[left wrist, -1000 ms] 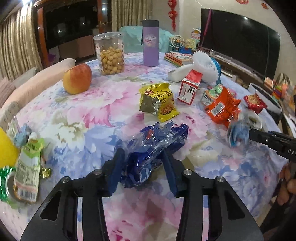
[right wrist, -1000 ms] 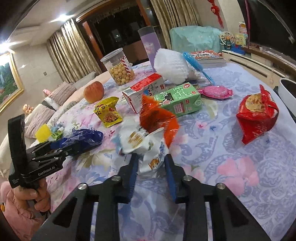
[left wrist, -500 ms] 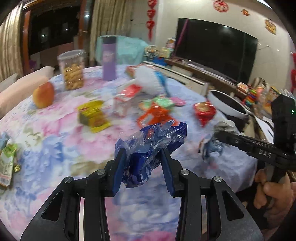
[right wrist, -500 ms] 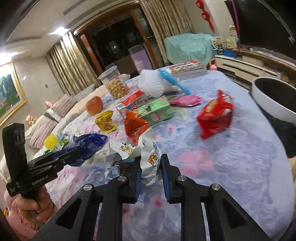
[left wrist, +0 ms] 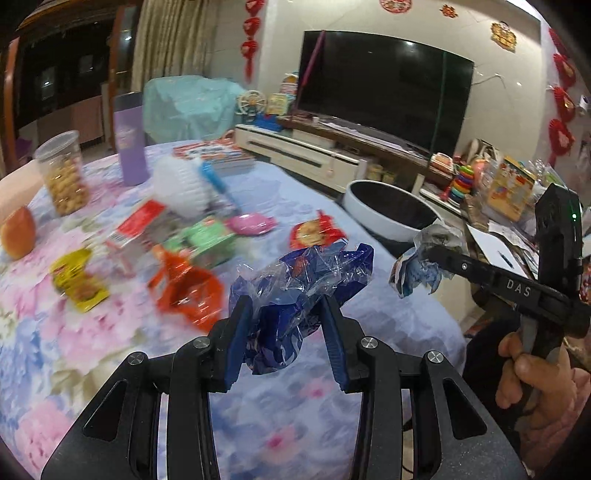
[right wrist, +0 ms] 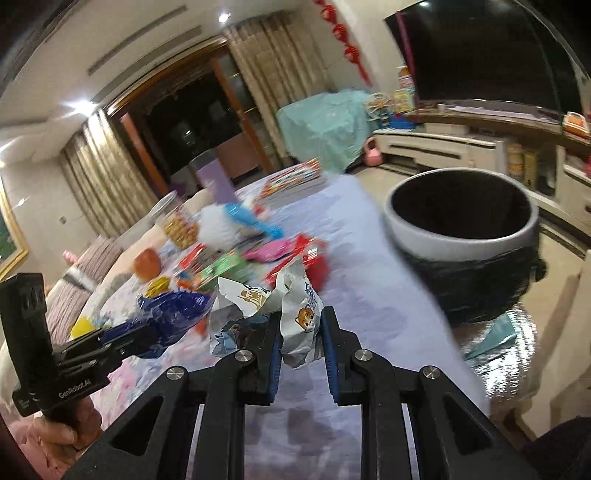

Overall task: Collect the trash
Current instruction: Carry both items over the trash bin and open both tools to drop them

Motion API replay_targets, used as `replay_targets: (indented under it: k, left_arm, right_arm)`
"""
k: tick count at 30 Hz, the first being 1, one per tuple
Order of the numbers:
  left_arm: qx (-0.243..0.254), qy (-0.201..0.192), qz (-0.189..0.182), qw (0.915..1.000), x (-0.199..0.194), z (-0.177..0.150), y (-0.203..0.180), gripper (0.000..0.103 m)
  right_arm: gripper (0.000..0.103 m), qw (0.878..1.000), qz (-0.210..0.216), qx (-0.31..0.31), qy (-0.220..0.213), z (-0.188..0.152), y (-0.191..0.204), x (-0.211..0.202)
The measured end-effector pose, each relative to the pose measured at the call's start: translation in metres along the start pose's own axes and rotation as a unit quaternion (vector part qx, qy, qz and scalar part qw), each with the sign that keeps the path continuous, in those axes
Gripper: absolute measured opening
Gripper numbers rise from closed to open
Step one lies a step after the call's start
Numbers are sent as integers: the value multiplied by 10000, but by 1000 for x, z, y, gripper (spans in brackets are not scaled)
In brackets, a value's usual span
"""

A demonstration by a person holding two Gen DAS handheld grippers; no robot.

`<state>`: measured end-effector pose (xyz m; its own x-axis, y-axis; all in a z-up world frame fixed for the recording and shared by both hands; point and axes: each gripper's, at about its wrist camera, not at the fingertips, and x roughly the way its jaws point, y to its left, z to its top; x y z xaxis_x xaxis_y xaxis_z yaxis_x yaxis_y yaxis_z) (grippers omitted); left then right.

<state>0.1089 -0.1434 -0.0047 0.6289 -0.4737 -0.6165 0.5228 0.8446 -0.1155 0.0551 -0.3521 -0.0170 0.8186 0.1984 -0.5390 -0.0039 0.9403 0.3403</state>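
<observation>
Trash is held in both claws above the floral tablecloth (left wrist: 92, 332): the left gripper (left wrist: 288, 332) is clamped on a crumpled blue wrapper (left wrist: 295, 288); the right gripper (right wrist: 299, 347) is clamped on a white cat-print wrapper (right wrist: 299, 317). Beyond the table edge stands a white-rimmed bin (right wrist: 461, 236) with a black liner; its dark inside shows no contents. The wrappers and cartons (left wrist: 207, 240) on the table are motion-blurred; their print is unreadable.

Your room is dim and warm-lit. The ceiling downlight (right wrist: 223, 17) flares in the right wrist view, and the TV screen (left wrist: 384, 88) carries small glare spots. The snack packets (left wrist: 184, 291) on the table (left wrist: 280, 417) smear with motion blur. The gripper fingers (left wrist: 242, 332) stay sharp. Fisheye bends the edges and vignettes the corners black.
</observation>
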Motion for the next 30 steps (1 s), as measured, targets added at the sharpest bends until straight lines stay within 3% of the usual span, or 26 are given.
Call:
replay_targets:
  k: [14,30]
  left_arm:
    - [264,104,-371,9989,44,37,-56,37]
    - [467,212,-409,9978,79,71,-85,37]
  right_arm:
    - [20,9974,-559,290,-355,31,-66,-21]
    - [20,9954,-701,468,-449,60,-104,-18]
